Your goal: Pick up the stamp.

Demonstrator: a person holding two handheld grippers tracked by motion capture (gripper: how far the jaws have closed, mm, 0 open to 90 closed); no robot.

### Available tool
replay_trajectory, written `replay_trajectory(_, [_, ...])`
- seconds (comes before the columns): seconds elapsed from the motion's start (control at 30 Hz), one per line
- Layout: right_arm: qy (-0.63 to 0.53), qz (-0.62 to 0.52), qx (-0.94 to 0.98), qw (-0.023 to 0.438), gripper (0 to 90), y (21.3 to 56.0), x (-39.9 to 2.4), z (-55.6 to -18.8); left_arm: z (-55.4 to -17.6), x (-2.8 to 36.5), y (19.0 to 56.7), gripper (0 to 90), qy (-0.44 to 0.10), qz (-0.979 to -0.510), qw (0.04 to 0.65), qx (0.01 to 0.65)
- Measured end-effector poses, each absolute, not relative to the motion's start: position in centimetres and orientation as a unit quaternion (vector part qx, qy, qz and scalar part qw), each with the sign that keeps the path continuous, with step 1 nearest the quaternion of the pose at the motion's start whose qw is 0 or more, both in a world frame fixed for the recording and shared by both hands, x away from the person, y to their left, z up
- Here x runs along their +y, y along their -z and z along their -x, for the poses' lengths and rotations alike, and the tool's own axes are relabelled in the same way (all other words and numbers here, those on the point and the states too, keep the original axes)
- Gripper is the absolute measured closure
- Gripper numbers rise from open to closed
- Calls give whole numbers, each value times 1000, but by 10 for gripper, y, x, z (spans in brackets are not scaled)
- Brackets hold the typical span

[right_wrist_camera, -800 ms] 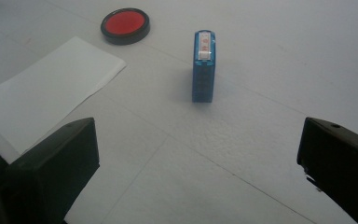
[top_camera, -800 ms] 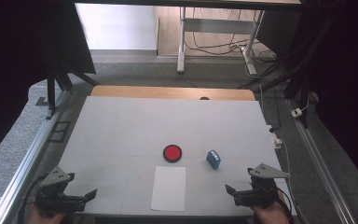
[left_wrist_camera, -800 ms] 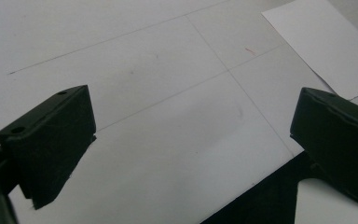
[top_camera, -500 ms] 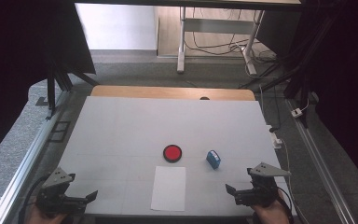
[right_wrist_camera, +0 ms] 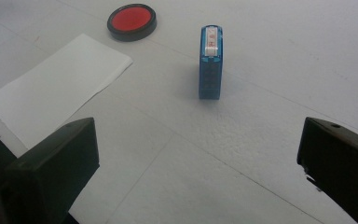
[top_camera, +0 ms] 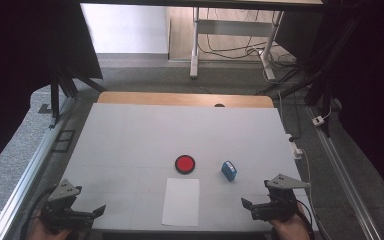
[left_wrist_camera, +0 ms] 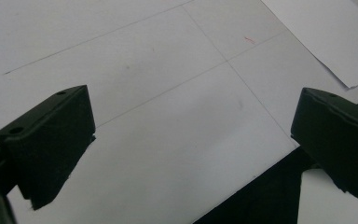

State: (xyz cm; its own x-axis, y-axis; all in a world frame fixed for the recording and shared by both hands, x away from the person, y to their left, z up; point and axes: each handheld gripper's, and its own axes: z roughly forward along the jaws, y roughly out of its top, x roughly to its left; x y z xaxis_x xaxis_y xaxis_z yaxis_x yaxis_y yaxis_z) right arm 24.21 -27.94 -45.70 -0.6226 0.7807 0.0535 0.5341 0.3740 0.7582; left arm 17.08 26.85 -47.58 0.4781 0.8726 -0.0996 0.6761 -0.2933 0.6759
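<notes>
A round red ink pad (top_camera: 185,163) in a black rim lies near the table's middle. To its right rests a small blue stamp (top_camera: 229,170). A white paper sheet (top_camera: 181,201) lies in front of the pad, by the near edge. At the near left corner my left gripper (top_camera: 96,212) is open and holds nothing, pointing right toward the paper (left_wrist_camera: 326,32). Over the near right corner my right gripper (top_camera: 248,207) is open too. Beyond its jaws stand the stamp (right_wrist_camera: 210,63), the ink pad (right_wrist_camera: 131,21) and the paper (right_wrist_camera: 56,88). Between both pairs of jaws (left_wrist_camera: 193,121) (right_wrist_camera: 198,140) is bare table.
The white table top (top_camera: 180,130) ends in a wooden strip (top_camera: 180,99) at the far edge. Aluminium rails run along the left (top_camera: 25,175) and right (top_camera: 350,175) sides. Cables and desk legs (top_camera: 195,45) lie on the floor beyond.
The left gripper has shifted a little toward the near edge. The right gripper and the objects on the table have stayed put.
</notes>
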Motion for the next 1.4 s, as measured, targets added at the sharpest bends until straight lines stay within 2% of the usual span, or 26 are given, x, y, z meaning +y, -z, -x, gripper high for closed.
replay_trajectory(0.77, [-400, -373, 819, 172, 0, 452, -270, -243, -171, 270, 476, 0, -141, -786, 340, 496])
replay_trajectory(1.4, [-393, -373, 824, 165, 0, 453, -252, -260, -172, 271, 476, 0, -135, -784, 342, 501])
